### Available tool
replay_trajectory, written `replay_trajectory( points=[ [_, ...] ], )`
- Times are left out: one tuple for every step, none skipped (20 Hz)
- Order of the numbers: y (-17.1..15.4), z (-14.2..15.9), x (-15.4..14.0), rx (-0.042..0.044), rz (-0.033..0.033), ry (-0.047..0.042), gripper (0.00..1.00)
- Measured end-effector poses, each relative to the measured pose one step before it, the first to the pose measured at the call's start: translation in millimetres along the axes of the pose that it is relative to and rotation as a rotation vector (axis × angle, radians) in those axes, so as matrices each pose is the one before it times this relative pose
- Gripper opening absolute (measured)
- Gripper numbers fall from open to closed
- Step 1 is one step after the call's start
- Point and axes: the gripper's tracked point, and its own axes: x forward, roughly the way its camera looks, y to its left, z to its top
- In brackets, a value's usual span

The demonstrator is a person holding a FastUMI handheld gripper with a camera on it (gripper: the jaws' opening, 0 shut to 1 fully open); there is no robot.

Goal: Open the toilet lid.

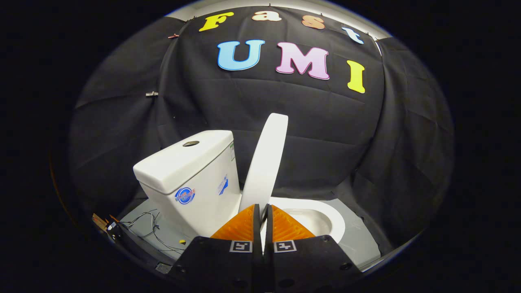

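The white plastic toilet lid (265,162) stands raised, nearly upright and tilted slightly back toward the white ceramic cistern (191,179), with a gap between the two. Its lower edge sits right at the tips of the tool (263,211), whose two fingers are drawn in to a narrow slit. The lid's rim runs down into that slit, but I cannot tell whether both fingers actually press on it or merely sit close together beneath it.

Beside the lid, on the side away from the cistern, the white oval toilet bowl (325,219) lies exposed, its rim and pale inner basin visible just beyond the fingers. A round metal flush button (191,143) sits on top of the cistern, and two blue stickers mark the cistern's walls. On the grey floor (358,240) next to the cistern, on its far side from the lid, thin dark wires (150,228) trail loosely. Black cloth hangs behind the whole toilet as the booth's wall.
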Motion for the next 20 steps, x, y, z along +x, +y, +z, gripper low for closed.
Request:
replay_trajectory(
  points=[
    [3.86,1.44,-0.63,-0.00093,0.00703,-0.00196,0.04],
    [6.95,0.48,0.95,-0.00327,0.00978,-0.00361,0.04],
    [4.74,1.32,1.25,-0.01041,0.00713,-0.0037,0.04],
    [3.27,0.78,1.32,-0.00962,0.0025,-0.00203,0.04],
    [2.67,1.18,0.44,-0.00633,0.00224,-0.00188,0.05],
    [4.26,0.65,-0.51,-0.00171,0.00389,-0.00101,0.04],
    [4.85,0.13,0.46,-0.00022,0.00571,-0.00114,0.04],
    [5.1,1.63,1.51,-0.00173,0.00824,-0.00144,0.04],
    [4.89,0.26,0.39,-0.00647,0.00716,-0.00156,0.04],
    [5.04,0.16,0.16,-0.01041,0.00515,-0.00079,0.04],
    [3.48,-0.65,-0.85,-0.00959,-0.00012,-0.00117,0.04],
    [-0.28,1.34,1.13,-0.00557,-0.00211,0.00015,0.04],
    [1.24,-0.03,-0.1,0.00353,0.00236,-0.00015,0.04],
    [3.27,0.2,0.6,0.00473,0.00378,0.00003,0.04],
    [2.78,0.47,-0.01,0.00056,0.00593,-0.00115,0.04],
    [4.46,0.33,1.26,-0.00633,0.006,-0.00042,0.04],
    [3.32,-0.15,0.78,-0.00824,0.00445,-0.00067,0.04],
    [2.08,0.84,0.39,-0.00886,0.00237,-0.00066,0.04],
    [0.63,0.07,0.29,-0.00484,-0.00026,-0.00027,0.04],
    [0.54,-0.92,-0.55,0.00075,0.00021,0.00054,0.04]
  ],
)
